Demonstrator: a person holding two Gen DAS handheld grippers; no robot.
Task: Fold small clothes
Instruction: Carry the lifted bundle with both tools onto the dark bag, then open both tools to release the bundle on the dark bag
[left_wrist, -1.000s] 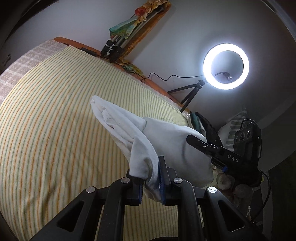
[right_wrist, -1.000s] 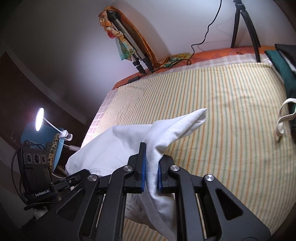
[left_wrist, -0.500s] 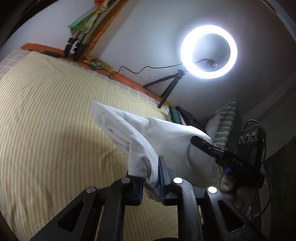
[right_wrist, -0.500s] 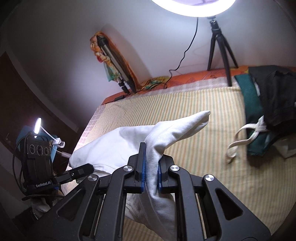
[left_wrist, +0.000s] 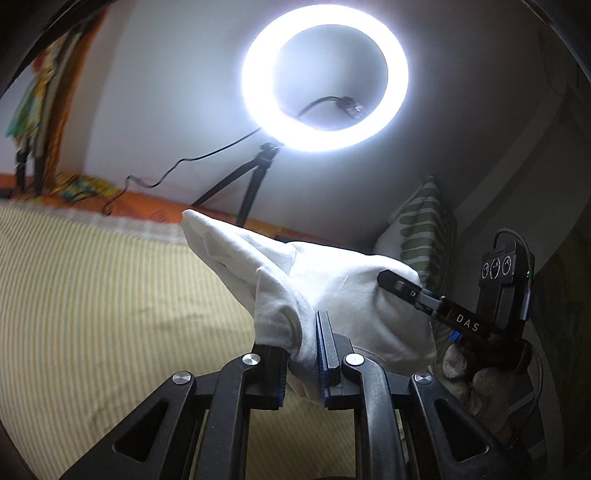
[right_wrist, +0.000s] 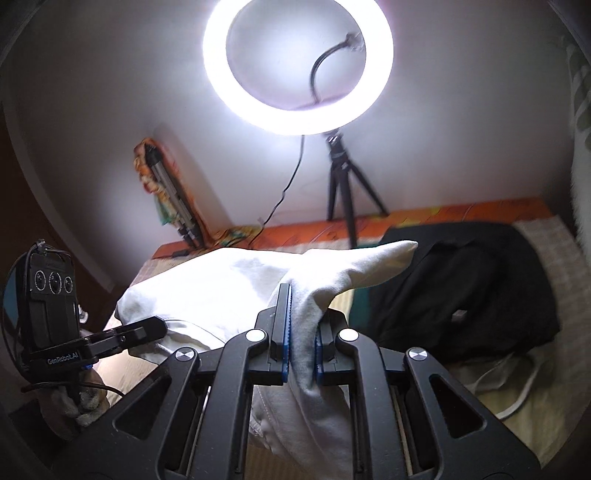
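On my far left a patterned cloth (left_wrist: 26, 96) hangs against the wall above the orange edge of the bed (left_wrist: 147, 206). The yellow striped sheet (left_wrist: 110, 295) spreads below it. I see my left gripper (left_wrist: 301, 363) clamped on a bunched corner of the white garment (left_wrist: 332, 280), its blue pads pressing the fabric from both sides; one point of the cloth sticks up and away toward the wall. The garment hangs in the air above the sheet, stretched across to my right gripper (right_wrist: 301, 360), which pinches another corner in the same way, with a fold of white cloth dropping below its jaws and a second point jutting to the right. Behind the garment a lit ring light (right_wrist: 297, 66) stands on a small black tripod (right_wrist: 345, 192) at the bed's far edge, glaring hard into both cameras. To the right of my right gripper a black garment (right_wrist: 472, 288) lies heaped on the sheet, with a white strap (right_wrist: 517, 391) curling beside it. A leaf-patterned pillow (left_wrist: 421, 229) leans at the far right.
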